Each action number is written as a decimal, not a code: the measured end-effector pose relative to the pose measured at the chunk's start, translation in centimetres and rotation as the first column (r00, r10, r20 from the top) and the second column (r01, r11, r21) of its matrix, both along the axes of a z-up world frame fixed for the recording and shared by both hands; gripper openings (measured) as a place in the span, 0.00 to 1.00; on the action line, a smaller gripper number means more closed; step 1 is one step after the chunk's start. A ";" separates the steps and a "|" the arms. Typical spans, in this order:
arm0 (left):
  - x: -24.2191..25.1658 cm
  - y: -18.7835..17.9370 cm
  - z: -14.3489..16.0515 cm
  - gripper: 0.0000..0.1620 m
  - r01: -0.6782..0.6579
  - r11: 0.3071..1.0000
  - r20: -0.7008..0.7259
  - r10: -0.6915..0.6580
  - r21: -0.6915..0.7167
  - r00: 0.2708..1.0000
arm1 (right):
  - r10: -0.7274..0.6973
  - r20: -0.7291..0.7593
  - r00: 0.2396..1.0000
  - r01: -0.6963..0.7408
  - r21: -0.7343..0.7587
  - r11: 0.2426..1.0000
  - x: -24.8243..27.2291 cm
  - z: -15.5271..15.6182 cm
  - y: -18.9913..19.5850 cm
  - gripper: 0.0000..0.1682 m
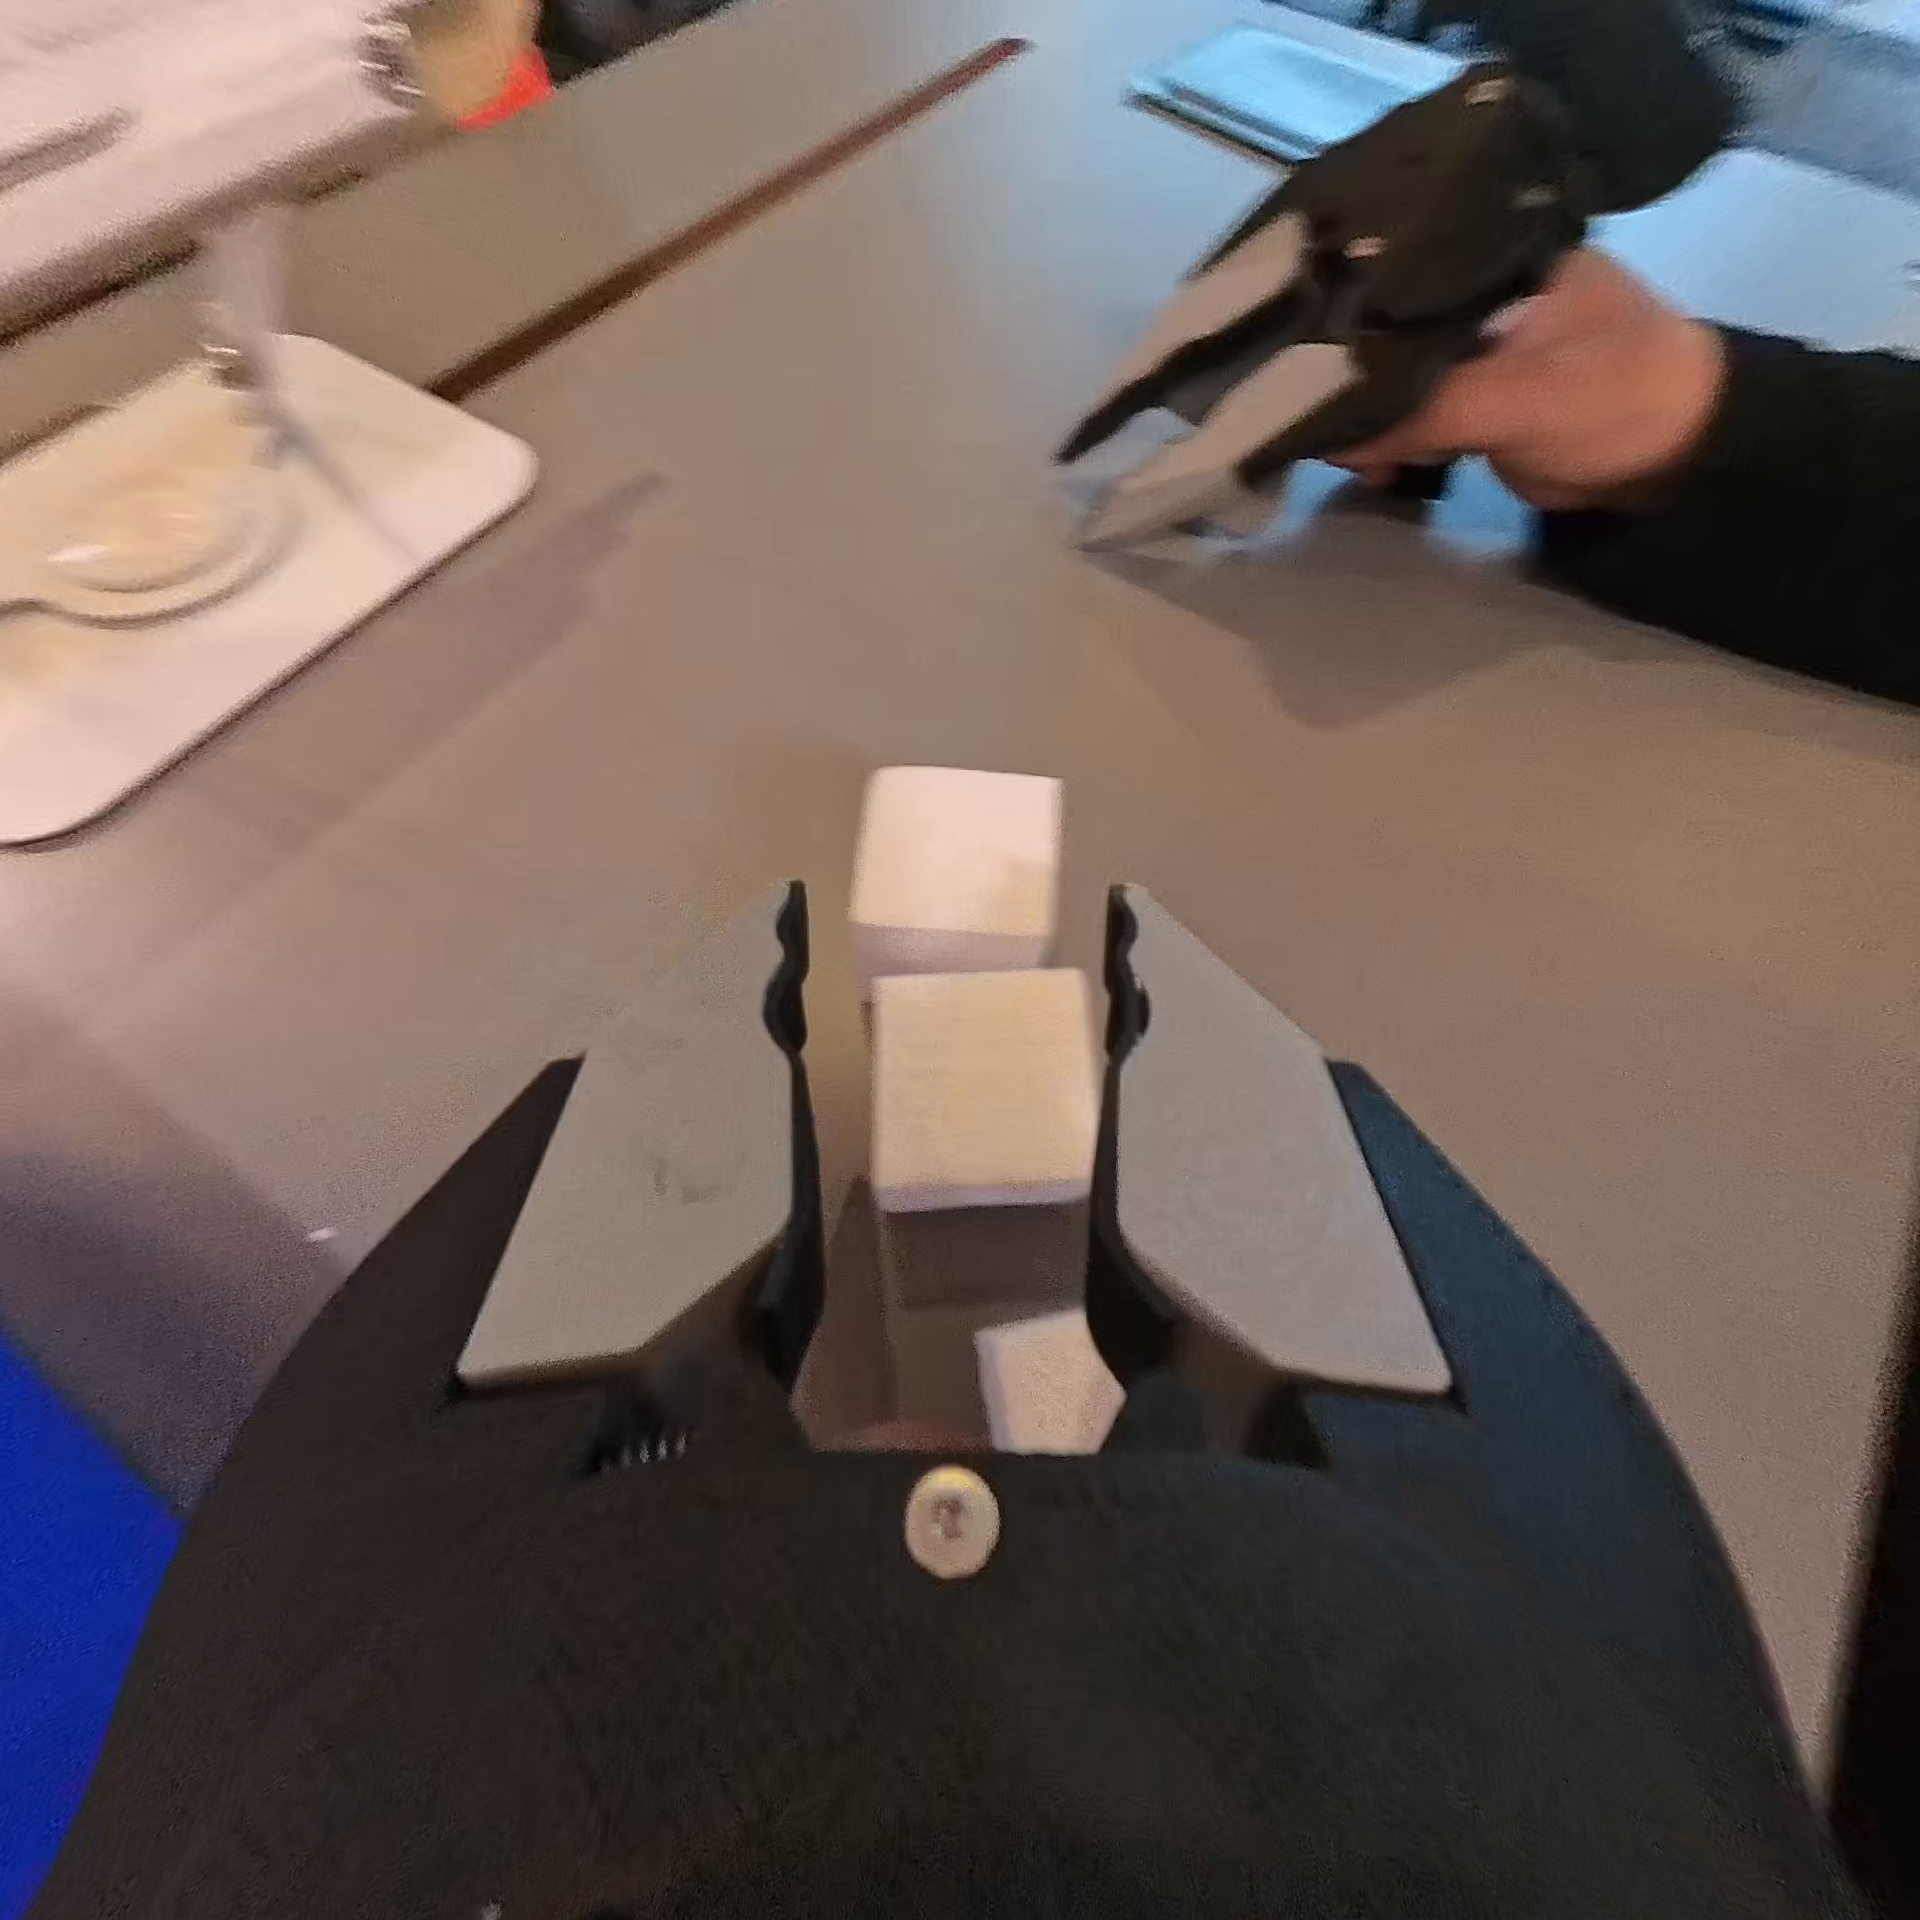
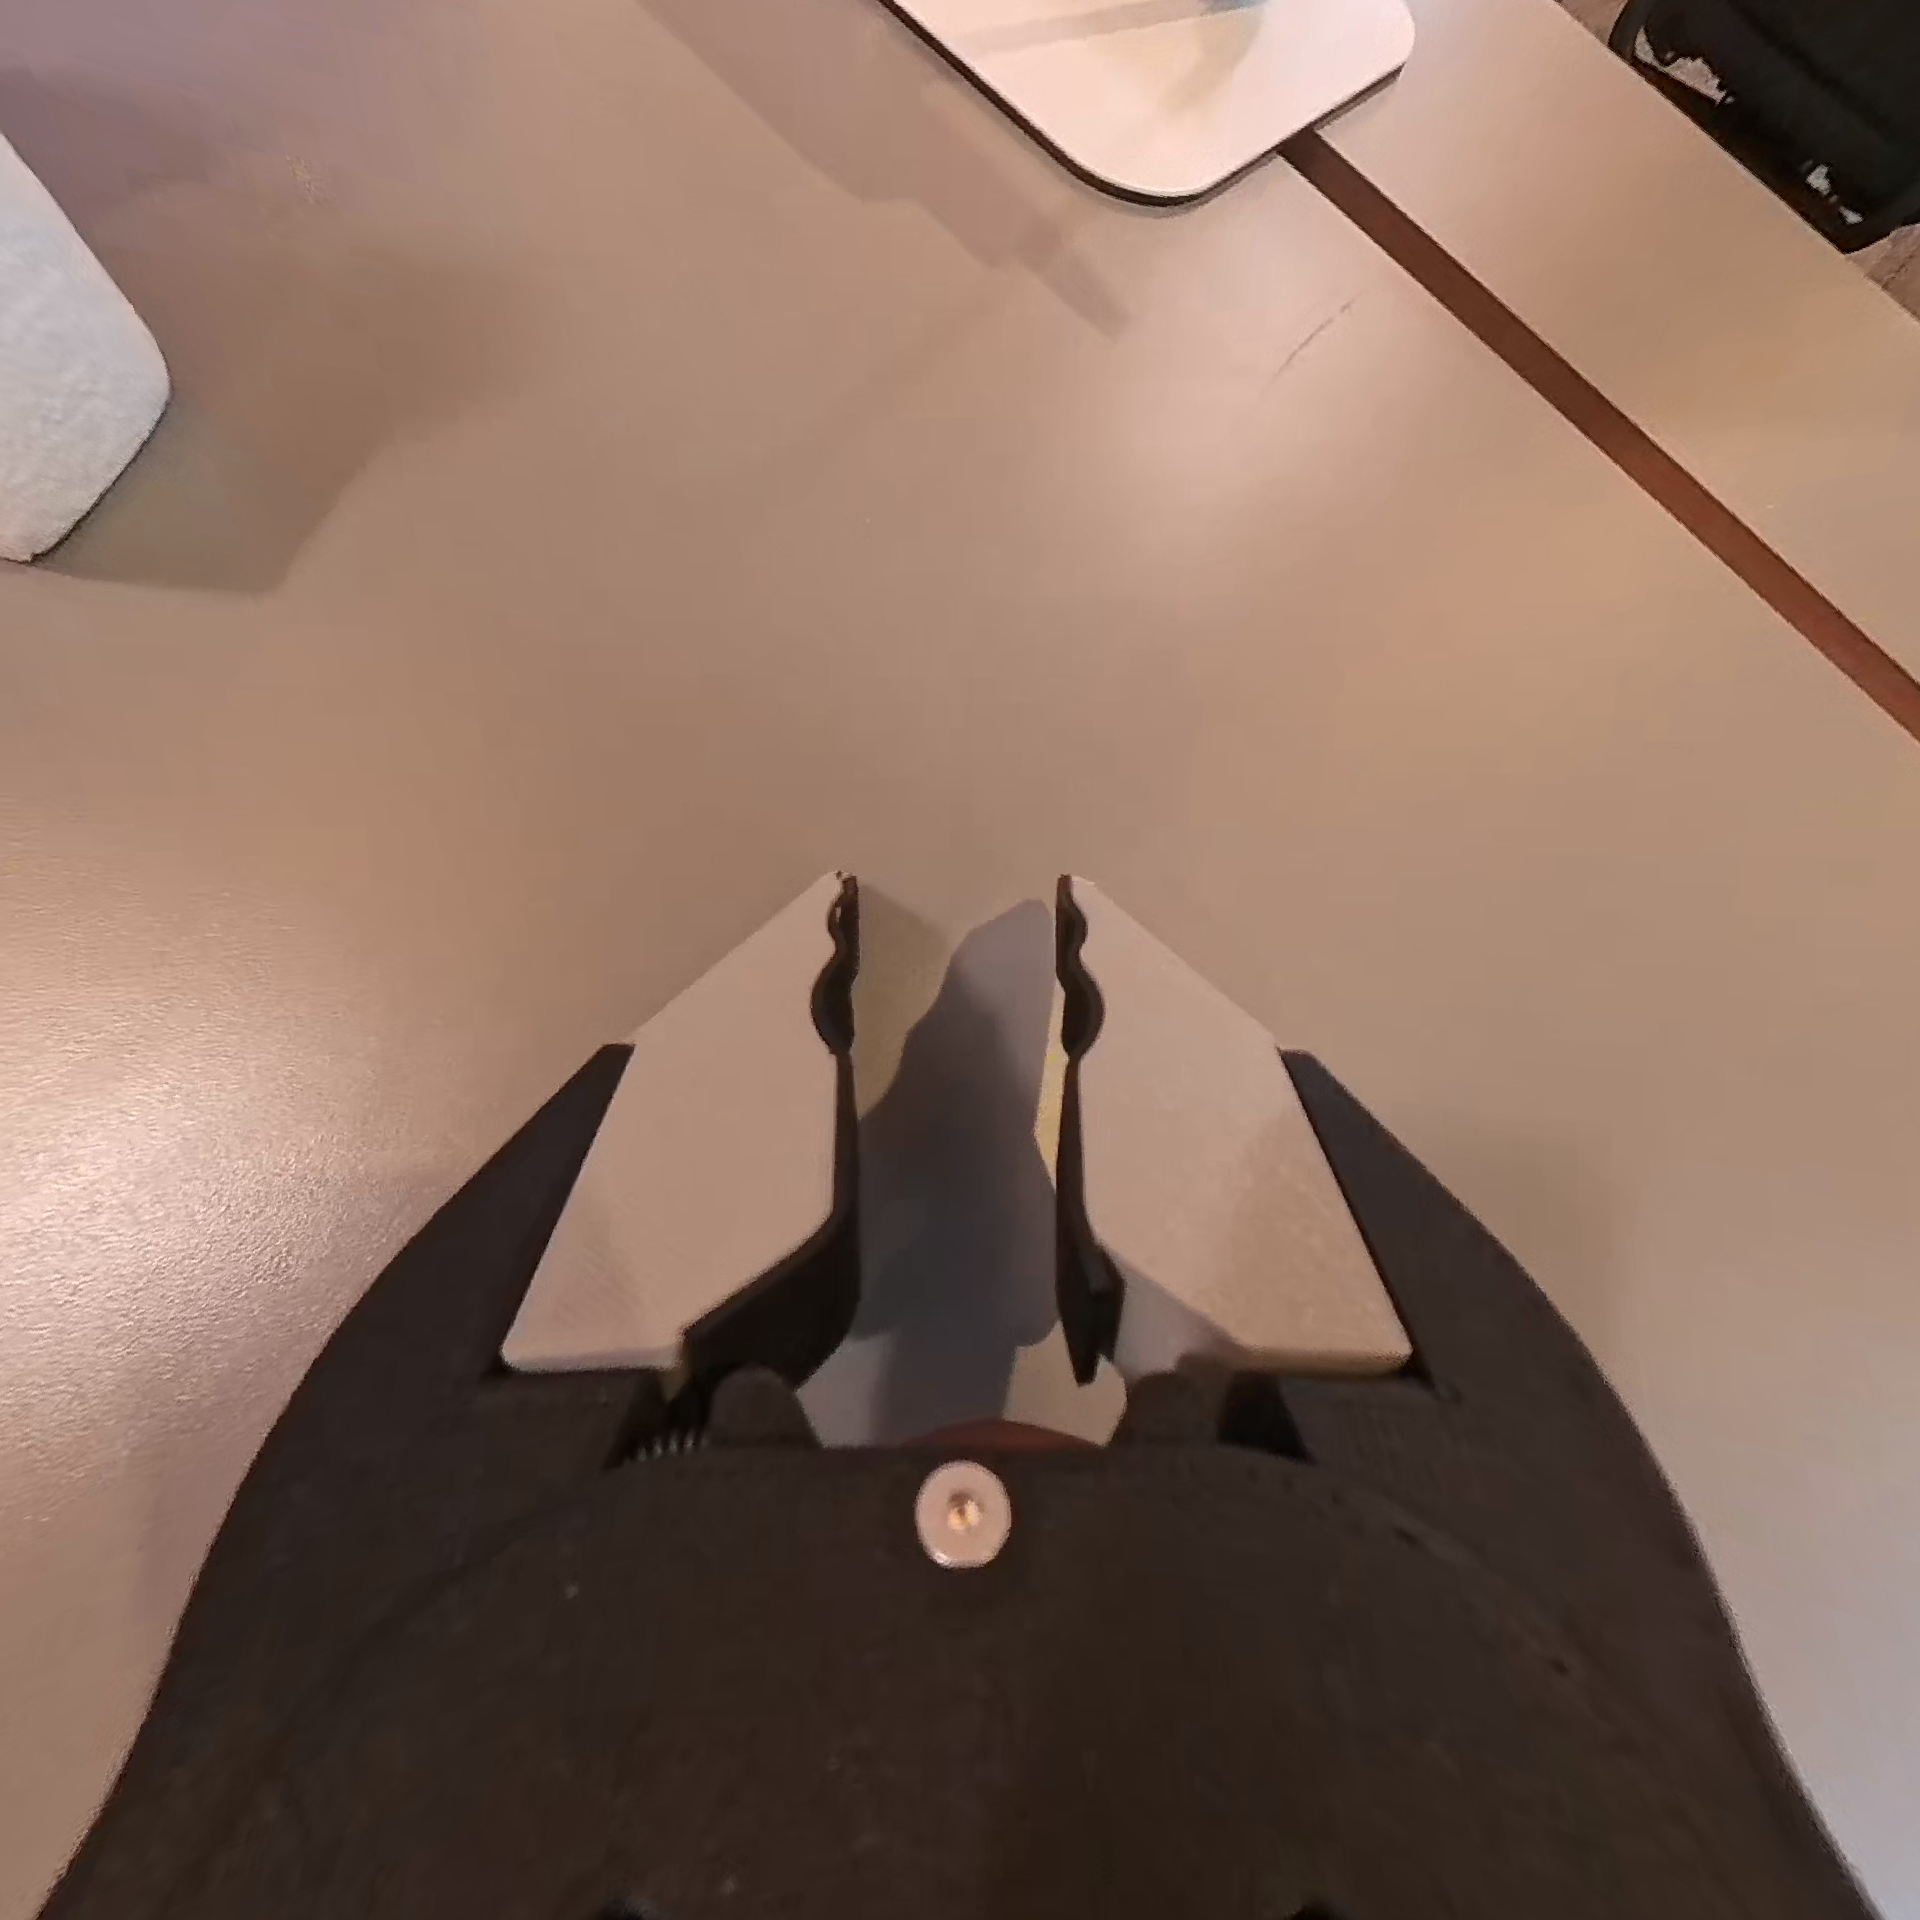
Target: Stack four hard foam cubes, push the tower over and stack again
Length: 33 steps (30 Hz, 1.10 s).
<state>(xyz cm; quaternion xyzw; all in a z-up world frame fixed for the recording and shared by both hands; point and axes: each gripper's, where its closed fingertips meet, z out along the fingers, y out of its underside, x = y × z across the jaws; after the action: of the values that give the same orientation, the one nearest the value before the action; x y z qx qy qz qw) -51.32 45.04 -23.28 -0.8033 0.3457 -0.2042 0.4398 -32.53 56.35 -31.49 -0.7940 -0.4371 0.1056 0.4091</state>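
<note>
I am working over a broad grey-brown counter [image 1: 935,623] with a dark seam running away toward its far edge. A white tray [image 1: 343,540] holding something clear and glassy (too blurred to name) is sitting near the far left part of the counter.

My left claw [image 1: 951,997] is hanging open over the cubes, its jaws standing wider than the cube between them. I cannot tell whether either jaw is touching it, though the right one looks very close. My right claw [image 2: 956,935] is parted a little and gripping nothing, with only bare counter and its own shadow between the jaws. In the left wrist view it is pointing down at the counter's right side, well apart from the cubes, held by a hand [image 1: 1558,405].

Three white foam cubes are showing mid-counter. The far cube [image 1: 956,862] is lying just beyond the middle cube [image 1: 982,1091], which is sitting between my left jaws. A near cube [image 1: 1049,1387] is peeking out low by the claw's base. I am not seeing a fourth cube.

I am judging these cubes to be light and stiff, with a matte, grippy skin. They should take a firm squeeze on two opposite flat faces, centred, without denting. Being so light, they may skid or topple at a careless nudge.
</note>
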 end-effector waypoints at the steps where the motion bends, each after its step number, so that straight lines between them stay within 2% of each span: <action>1: 0.5 -1.0 0.1 0.37 0.054 0.998 0.030 -0.053 -0.028 0.998 | 0.003 0.002 1.000 -0.003 0.001 1.000 -0.1 0.0 0.0 0.20; 3: 0.8 -2.4 -0.3 0.41 0.116 0.989 0.051 -0.112 -0.090 0.992 | 0.006 0.006 1.000 -0.006 0.007 1.000 -0.1 0.0 -0.1 0.19; 6: -0.6 -1.3 -2.5 0.41 0.014 0.994 -0.097 -0.025 -0.113 0.995 | 0.009 0.015 1.000 -0.009 0.018 1.000 -0.2 0.0 -0.2 0.18; 8: -1.1 -1.2 -4.3 0.41 -0.018 0.987 -0.182 -0.011 -0.159 0.983 | 0.014 0.021 1.000 -0.014 0.025 1.000 -0.3 0.0 -0.3 0.16; 9: -0.9 -1.6 -4.9 0.38 -0.012 0.981 -0.197 -0.027 -0.193 0.980 | 0.016 0.024 1.000 -0.017 0.028 0.999 -0.4 0.0 -0.3 0.16; 10: -0.6 -2.0 -5.2 0.33 0.006 0.975 -0.197 -0.051 -0.224 0.979 | 0.018 0.026 1.000 -0.018 0.030 0.999 -0.4 0.0 -0.3 0.15; 11: -0.2 -2.2 -5.2 0.32 0.019 0.972 -0.189 -0.064 -0.232 0.980 | 0.018 0.027 0.999 -0.019 0.032 0.999 -0.4 0.0 -0.3 0.15; 18: 1.6 -3.2 -5.1 0.32 0.106 0.970 -0.250 -0.160 -0.217 0.955 | 0.014 0.026 1.000 -0.015 0.032 0.999 -0.4 0.0 -0.3 0.16; 23: 6.0 -4.7 -4.0 0.32 0.254 0.941 -0.269 -0.310 -0.223 0.912 | 0.014 0.032 0.999 -0.016 0.041 0.999 -0.4 0.0 -0.3 0.16; 28: 11.0 -5.9 -5.4 0.32 0.361 0.889 -0.303 -0.440 -0.282 0.846 | 0.020 0.043 0.999 -0.022 0.054 0.998 -0.5 0.0 -0.4 0.15; 33: 15.5 -6.8 -5.6 0.33 0.439 0.853 -0.260 -0.509 -0.282 0.821 | 0.029 0.041 0.999 -0.031 0.050 0.998 -0.6 0.0 -0.5 0.14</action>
<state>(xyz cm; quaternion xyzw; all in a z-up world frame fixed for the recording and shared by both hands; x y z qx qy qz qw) -35.79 38.29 -28.84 -0.7554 0.5796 -0.2074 0.2246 -33.12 55.84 -31.48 -0.7787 -0.4598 0.0849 0.4184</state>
